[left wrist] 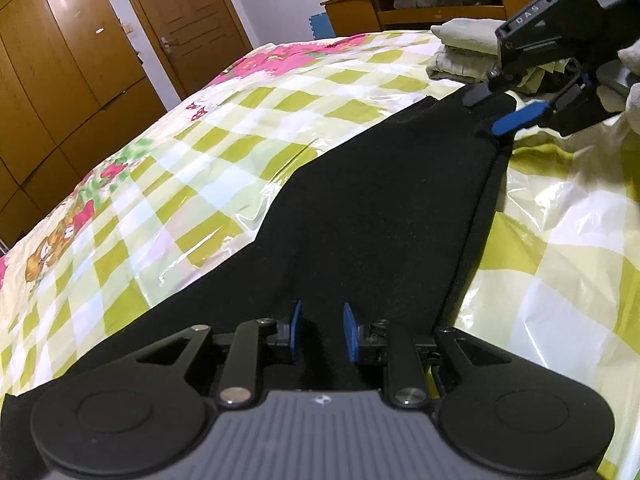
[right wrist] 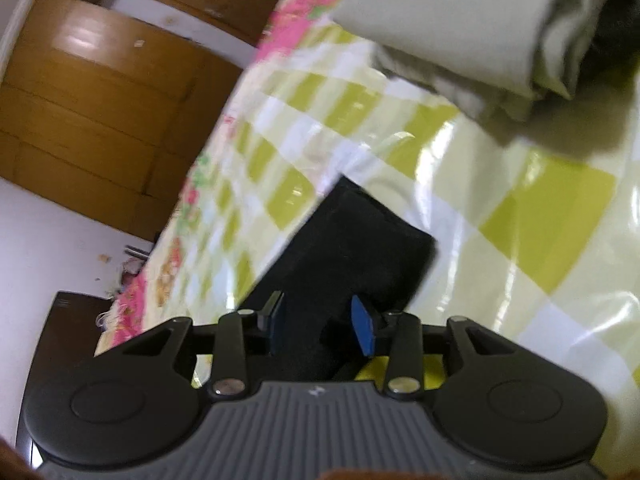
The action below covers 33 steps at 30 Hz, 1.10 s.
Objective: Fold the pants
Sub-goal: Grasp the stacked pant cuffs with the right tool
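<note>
Black pants point(left wrist: 360, 208) lie flat on the checked bed cover point(left wrist: 200, 140), narrowing toward the far right. At the near end my left gripper point(left wrist: 323, 334) sits low on the cloth, its blue pads close together with black fabric filling the gap, so it looks shut on the pants. My right gripper point(left wrist: 482, 114) is at the far end, its fingers spread over the corner. In the right wrist view the right gripper point(right wrist: 320, 320) is open. Its pads stand apart on either side of the pants' point(right wrist: 360, 240) end.
A stack of folded pale clothes point(left wrist: 460, 52) lies on the bed just beyond the far end of the pants and fills the top of the right wrist view point(right wrist: 460, 20). A wooden wardrobe point(left wrist: 60, 60) stands left of the bed and a desk point(left wrist: 400, 4) behind it.
</note>
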### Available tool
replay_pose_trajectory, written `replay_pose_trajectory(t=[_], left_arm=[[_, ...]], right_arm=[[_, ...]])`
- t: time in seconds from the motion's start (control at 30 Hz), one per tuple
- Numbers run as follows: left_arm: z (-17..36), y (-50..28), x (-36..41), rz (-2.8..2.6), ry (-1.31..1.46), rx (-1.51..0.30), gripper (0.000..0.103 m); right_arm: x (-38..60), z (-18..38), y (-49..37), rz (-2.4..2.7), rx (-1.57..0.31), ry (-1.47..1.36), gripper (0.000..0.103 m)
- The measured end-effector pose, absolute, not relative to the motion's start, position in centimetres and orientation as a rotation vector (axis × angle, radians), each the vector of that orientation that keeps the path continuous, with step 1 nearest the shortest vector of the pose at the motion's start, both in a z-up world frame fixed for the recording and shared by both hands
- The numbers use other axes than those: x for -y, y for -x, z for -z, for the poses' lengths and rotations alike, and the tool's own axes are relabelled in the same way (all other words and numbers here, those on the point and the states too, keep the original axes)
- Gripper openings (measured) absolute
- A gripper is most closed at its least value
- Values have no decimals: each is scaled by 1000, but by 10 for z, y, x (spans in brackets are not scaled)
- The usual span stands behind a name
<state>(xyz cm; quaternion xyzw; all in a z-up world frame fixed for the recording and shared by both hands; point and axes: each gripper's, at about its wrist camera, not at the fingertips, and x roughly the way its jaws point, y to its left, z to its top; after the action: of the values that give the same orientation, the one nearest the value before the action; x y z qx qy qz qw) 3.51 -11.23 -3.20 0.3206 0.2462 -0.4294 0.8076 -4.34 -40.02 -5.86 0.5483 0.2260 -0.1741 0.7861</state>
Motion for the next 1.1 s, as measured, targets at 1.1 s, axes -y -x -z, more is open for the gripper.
replay_pose_trajectory(t=[1.1], left_arm=[[35, -35, 117, 920, -690, -521, 38]], right_arm=[[411, 47, 42, 467, -523, -1049, 20]])
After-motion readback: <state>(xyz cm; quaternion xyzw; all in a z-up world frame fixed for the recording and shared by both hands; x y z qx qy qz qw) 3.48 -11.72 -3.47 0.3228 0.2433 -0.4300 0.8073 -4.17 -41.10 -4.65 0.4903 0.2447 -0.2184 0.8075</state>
